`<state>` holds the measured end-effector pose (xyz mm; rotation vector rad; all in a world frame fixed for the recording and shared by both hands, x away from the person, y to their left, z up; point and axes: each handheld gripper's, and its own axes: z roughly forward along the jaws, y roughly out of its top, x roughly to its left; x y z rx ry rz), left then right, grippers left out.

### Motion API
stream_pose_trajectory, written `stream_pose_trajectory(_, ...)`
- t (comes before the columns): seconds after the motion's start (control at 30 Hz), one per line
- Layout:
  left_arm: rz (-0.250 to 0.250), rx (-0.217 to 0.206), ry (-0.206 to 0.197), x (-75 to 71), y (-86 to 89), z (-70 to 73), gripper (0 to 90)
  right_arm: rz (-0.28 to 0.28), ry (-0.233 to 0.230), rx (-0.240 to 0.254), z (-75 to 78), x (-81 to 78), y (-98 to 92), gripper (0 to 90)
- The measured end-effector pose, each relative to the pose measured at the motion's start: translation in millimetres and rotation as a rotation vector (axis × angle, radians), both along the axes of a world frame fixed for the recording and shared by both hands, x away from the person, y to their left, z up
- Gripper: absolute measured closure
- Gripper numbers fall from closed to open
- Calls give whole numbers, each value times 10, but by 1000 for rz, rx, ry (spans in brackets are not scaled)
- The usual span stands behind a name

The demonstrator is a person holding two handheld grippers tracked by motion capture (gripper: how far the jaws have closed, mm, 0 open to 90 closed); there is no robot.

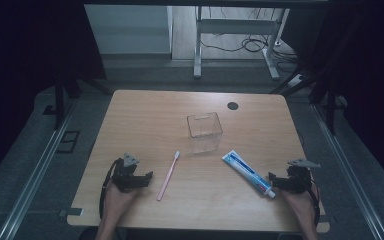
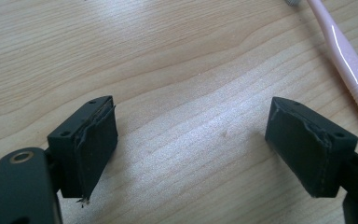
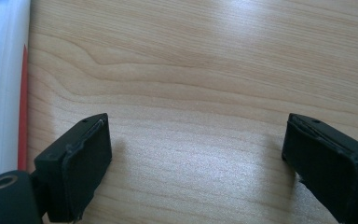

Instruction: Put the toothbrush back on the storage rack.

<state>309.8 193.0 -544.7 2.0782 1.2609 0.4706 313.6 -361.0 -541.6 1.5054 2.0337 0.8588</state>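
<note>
Resting low on the wooden counter (image 1: 145, 115), the left claw (image 1: 139, 176) and the right claw (image 1: 276, 181) sit at the near corners, each in a hand that comes in from the near edge. Both claws stand spread, and nothing lies between their jaws: in the left gripper view, the left claw (image 2: 191, 140) frames only bare wood grain, and in the right gripper view, the right claw (image 3: 196, 154) does the same.

A pink toothbrush (image 1: 168, 175) lies just beside the left claw, on the side toward the middle of the counter, its bristled head pointing away from the person. In the left gripper view the toothbrush (image 2: 349, 65) handle runs along the right edge, outside the right-hand jaw and apart from it.

A blue-and-white tube (image 1: 247, 173) lies slantwise just beside the right claw, its white cap end nearest the claw's tips; whether cap and tips touch cannot be told from the high view. In the right gripper view the tube (image 3: 2, 84) runs along the left edge, outside the left-hand jaw.

A clear box (image 1: 204, 131) stands upright beyond both claws, near the middle of the counter and roughly midway between them, well apart from each. A dark round spot (image 1: 233, 105) marks the counter farther back, beyond the box.
</note>
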Motion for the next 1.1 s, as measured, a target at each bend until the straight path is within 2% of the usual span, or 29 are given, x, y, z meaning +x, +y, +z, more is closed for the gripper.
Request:
stream_pose_trajectory(0.67, -13, 1, 0, -4, -2, 1, 158, 1, 0, 0, 0, -1, 1, 80)
stream_pose_trajectory(0.9, -30, -3, 3, -18, -31, 47, 295, 1, -1, 0, 0, -1, 1, 80)
stream_pose_trajectory(1.03, -51, -21, -16, -48, -69, 129, 363, 1, -1, 0, 0, -1, 1, 80)
stream_pose_trajectory(1.07, -62, -34, -19, -65, -88, 167, 420, 1, 0, 0, 0, -1, 1, 80)
stream_pose_trajectory(1.1, -68, -33, -21, -71, -97, 183, 434, 1, 0, 0, 0, -1, 1, 80)
